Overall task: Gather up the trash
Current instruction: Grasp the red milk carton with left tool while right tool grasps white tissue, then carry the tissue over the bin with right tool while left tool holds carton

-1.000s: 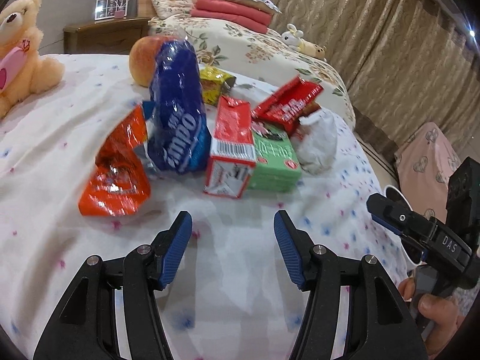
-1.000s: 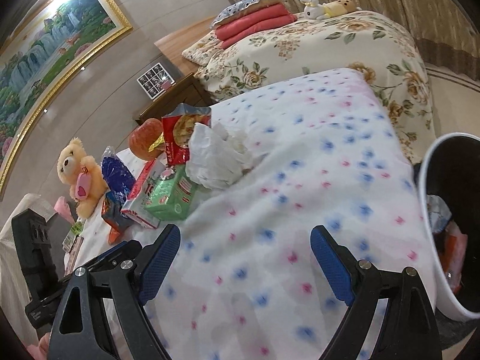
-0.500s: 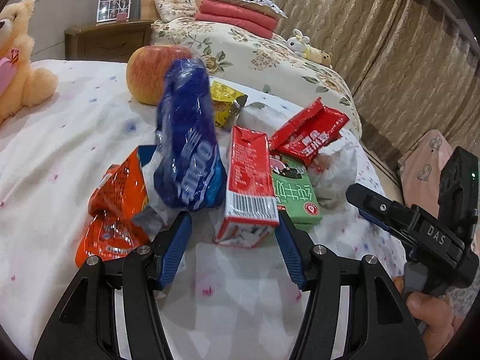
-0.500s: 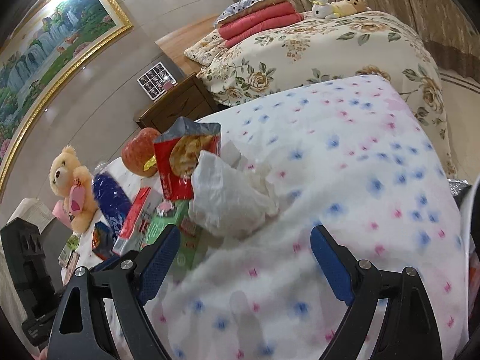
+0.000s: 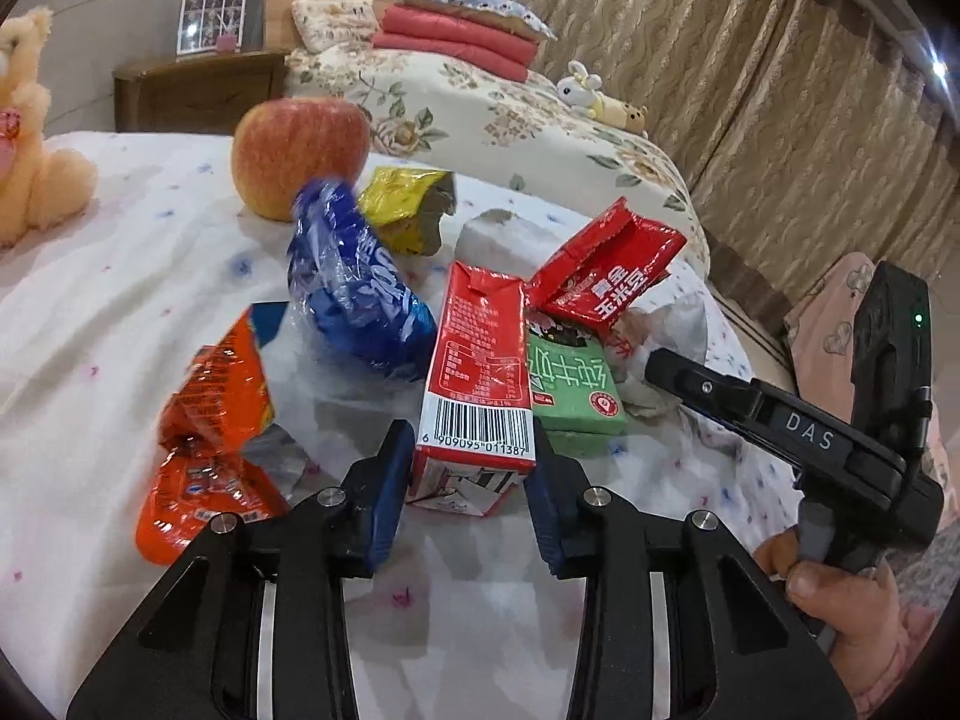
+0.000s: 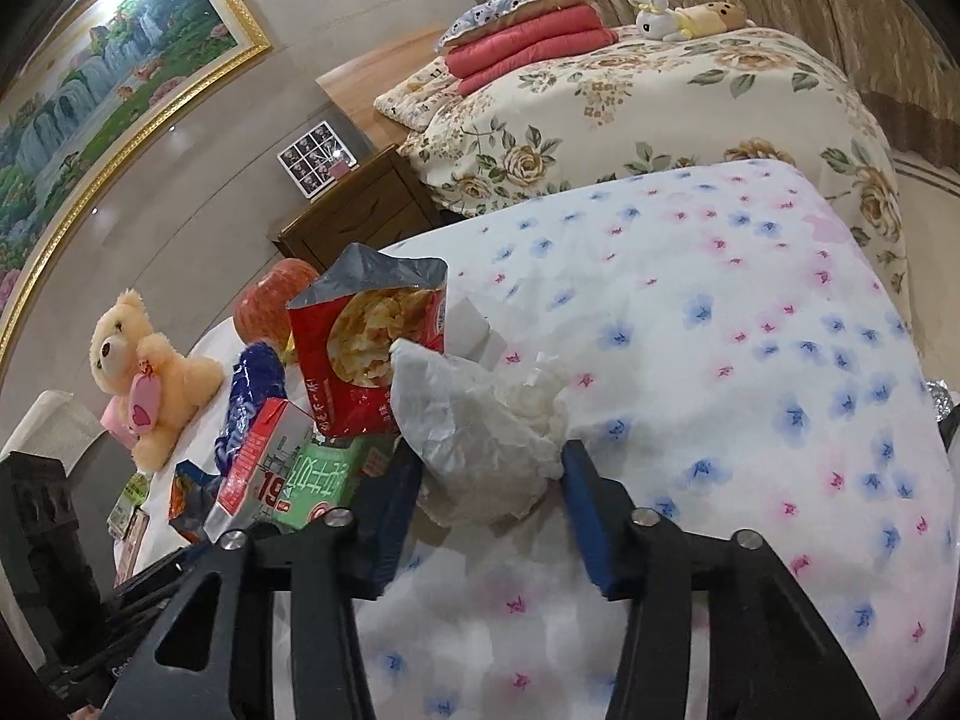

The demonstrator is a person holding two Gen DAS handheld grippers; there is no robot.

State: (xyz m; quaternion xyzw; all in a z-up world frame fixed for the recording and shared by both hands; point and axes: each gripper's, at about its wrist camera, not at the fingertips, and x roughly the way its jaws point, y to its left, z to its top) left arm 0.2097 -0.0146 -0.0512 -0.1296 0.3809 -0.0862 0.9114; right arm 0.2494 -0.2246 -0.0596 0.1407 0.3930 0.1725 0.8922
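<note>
left tool (image 5: 471, 483): bottom centre of the left view, spread wide, straddling the barcode end of the red carton (image 5: 480, 384). Pads sit just beside its sides; contact can't be confirmed, so not gripping yet by my read.
right tool (image 6: 489, 513): bottom centre of the right view, also spread, one finger either side of the white wad (image 6: 480, 450). Left pad looks to touch it; right pad just beside.
why: each tool is lined up on a separate piece, so both could close at once. The carton's narrow end fits the span; the wad is soft and should crush on closing.
trash pile: mid-frame on the flowered bed sheet (image 6: 750, 330). Orange wrapper (image 5: 210, 438) lower left, blue bag (image 5: 360, 294) above it, green carton (image 5: 570, 384) right of the red one, red packet (image 5: 606, 282) on top, yellow packet (image 5: 408, 210) behind.
non-trash: apple (image 5: 300, 162) upper left behind the pile, teddy (image 6: 150, 372) at the left edge.
left view only: barcode, orange wrapper in full, right tool's body and the holding hand at right.
right view only: chip picture on the red packet, wad in full, wall painting upper left.
far: second bed with folded red blankets, curtains.
bin: not clearly seen in either view.
</note>
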